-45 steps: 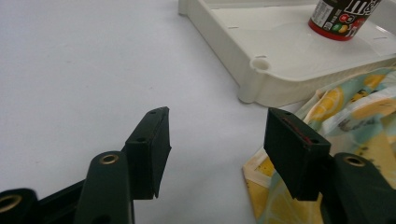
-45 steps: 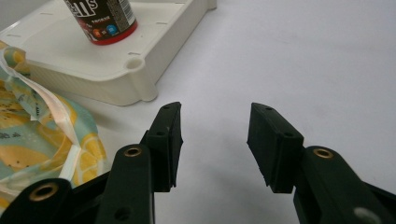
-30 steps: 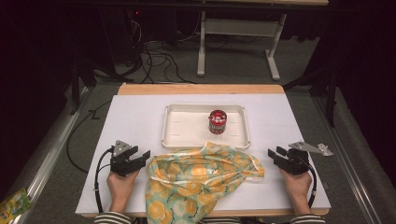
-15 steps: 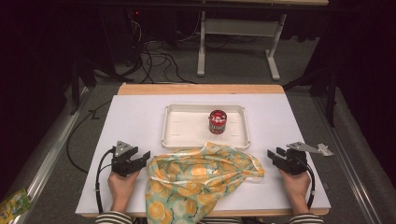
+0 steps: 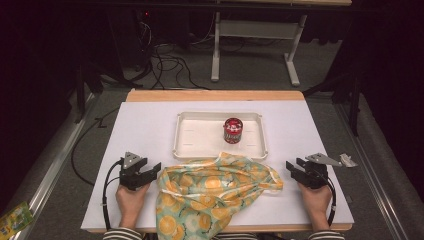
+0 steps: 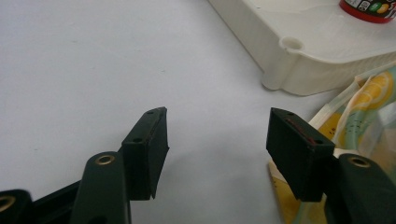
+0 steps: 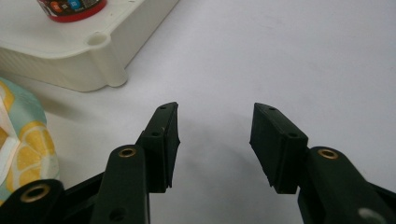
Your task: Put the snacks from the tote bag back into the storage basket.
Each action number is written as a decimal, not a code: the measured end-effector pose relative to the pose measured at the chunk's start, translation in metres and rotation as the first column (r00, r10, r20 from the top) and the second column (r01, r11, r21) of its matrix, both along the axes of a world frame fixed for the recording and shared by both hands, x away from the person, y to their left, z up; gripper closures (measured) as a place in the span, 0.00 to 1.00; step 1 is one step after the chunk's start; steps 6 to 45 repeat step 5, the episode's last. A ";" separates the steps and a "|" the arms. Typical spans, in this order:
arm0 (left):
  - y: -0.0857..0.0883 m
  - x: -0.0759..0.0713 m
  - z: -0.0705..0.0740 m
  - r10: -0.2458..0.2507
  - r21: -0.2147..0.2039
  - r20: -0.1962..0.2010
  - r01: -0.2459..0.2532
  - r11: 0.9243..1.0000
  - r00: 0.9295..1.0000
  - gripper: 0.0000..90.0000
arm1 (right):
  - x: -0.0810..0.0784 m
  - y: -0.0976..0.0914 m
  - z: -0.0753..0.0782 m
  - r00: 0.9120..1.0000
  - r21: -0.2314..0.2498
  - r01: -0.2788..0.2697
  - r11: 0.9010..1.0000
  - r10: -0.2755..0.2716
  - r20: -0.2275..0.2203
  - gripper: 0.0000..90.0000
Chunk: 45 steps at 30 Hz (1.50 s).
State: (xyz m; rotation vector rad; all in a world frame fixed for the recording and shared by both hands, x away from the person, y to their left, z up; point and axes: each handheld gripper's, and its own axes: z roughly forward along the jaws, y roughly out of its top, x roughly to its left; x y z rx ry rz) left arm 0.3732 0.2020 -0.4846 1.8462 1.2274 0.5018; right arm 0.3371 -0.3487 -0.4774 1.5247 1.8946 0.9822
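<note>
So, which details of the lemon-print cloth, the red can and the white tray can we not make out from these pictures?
- Lemon-print fabric cloth: in the high view its near part hangs over the table's front edge and is cut off by the picture's bottom edge.
- Small red can in the white plastic tray: label too small to read in the high view; both gripper views cut the can off at the top edge.
- What lies under the cloth: hidden by its folds.

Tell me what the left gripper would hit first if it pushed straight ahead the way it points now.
Probably the white tray's near corner, though depth is unclear. The open left gripper aims over bare table, with the lemon-print cloth alongside its right jaw.
</note>
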 end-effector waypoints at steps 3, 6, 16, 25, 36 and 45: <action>0.000 0.000 0.000 0.001 -0.004 -0.002 -0.001 1.000 1.000 0.44 | 0.000 0.000 0.000 1.000 -0.003 0.000 1.000 0.000 0.000 0.58; 0.000 0.000 0.000 0.001 -0.004 -0.002 -0.001 1.000 1.000 0.43 | 0.001 0.000 0.000 1.000 -0.003 -0.002 1.000 0.002 0.000 0.57; 0.000 0.000 0.000 0.001 -0.004 -0.002 -0.001 1.000 1.000 0.43 | 0.001 0.000 0.000 1.000 -0.003 -0.002 1.000 0.002 0.000 0.57; 0.000 0.000 0.000 0.001 -0.004 -0.002 -0.001 1.000 1.000 0.43 | 0.001 0.000 0.000 1.000 -0.003 -0.002 1.000 0.002 0.000 0.57; 0.000 0.000 0.000 0.001 -0.004 -0.002 -0.001 1.000 1.000 0.43 | 0.001 0.000 0.000 1.000 -0.003 -0.002 1.000 0.002 0.000 0.57; 0.000 0.000 0.000 0.001 -0.004 -0.002 -0.001 1.000 1.000 0.43 | 0.001 0.000 0.000 1.000 -0.003 -0.002 1.000 0.002 0.000 0.57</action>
